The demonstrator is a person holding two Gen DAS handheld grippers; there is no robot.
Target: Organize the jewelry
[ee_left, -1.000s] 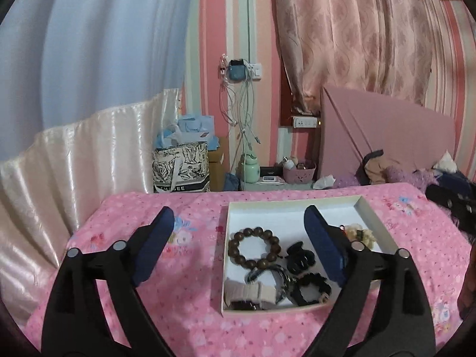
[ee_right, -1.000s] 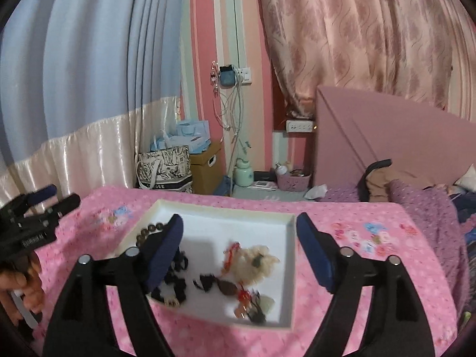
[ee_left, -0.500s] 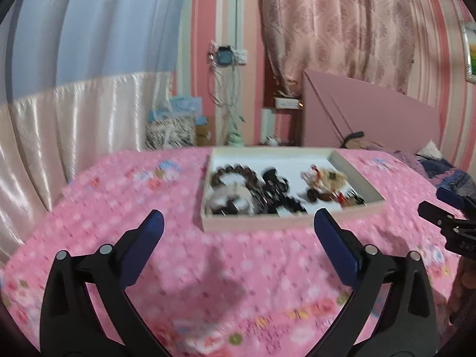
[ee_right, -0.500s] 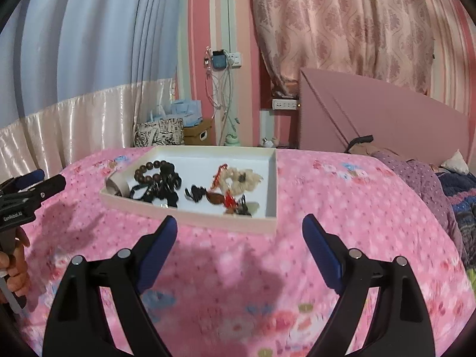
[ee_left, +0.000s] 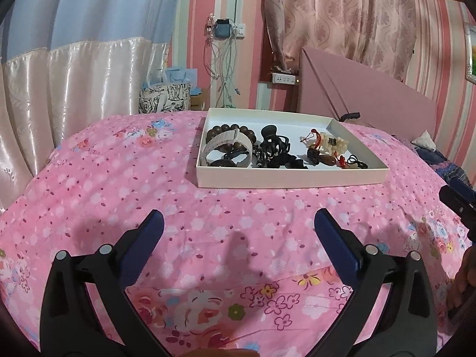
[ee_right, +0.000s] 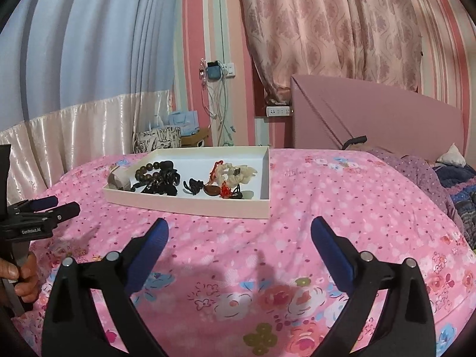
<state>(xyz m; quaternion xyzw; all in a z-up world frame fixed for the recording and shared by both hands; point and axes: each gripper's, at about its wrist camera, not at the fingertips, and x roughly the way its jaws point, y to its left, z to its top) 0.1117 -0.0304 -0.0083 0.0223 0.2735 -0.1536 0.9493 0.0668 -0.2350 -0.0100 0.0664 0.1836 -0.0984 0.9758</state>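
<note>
Left wrist view: the left gripper (ee_left: pixel 238 229) hangs low over the pink floral bedspread (ee_left: pixel 104 178), its blue-padded jaws spread wide with nothing between them. Ahead of it, well apart, a shallow white tray (ee_left: pixel 291 178) rests on the bed. In the tray's left part a white watch strap (ee_left: pixel 226 145) lies over a brown bead bracelet (ee_left: pixel 247 132); a black claw hair clip (ee_left: pixel 273 141) sits near the middle with a black scrunchie (ee_left: pixel 285 162) just in front of it. Toward the right lie a brown pendant on red cord (ee_left: pixel 322 159) and a pale cream piece (ee_left: pixel 334 144), too small to name with confidence. The right gripper (ee_left: pixel 458 205) shows at the right edge.

Right wrist view: the right gripper (ee_right: pixel 239 229) also stands fully open and holds nothing, above the bedspread (ee_right: pixel 357 208). The tray (ee_right: pixel 190 203) lies ahead and slightly left of its centre line, apart from the fingertips. The bead bracelet (ee_right: pixel 147 171) and hair clip (ee_right: pixel 168 172) lie to the left, the cream piece (ee_right: pixel 238 175) to the right. The left gripper (ee_right: pixel 55 206) appears at the left edge, beside the tray's near corner
</note>
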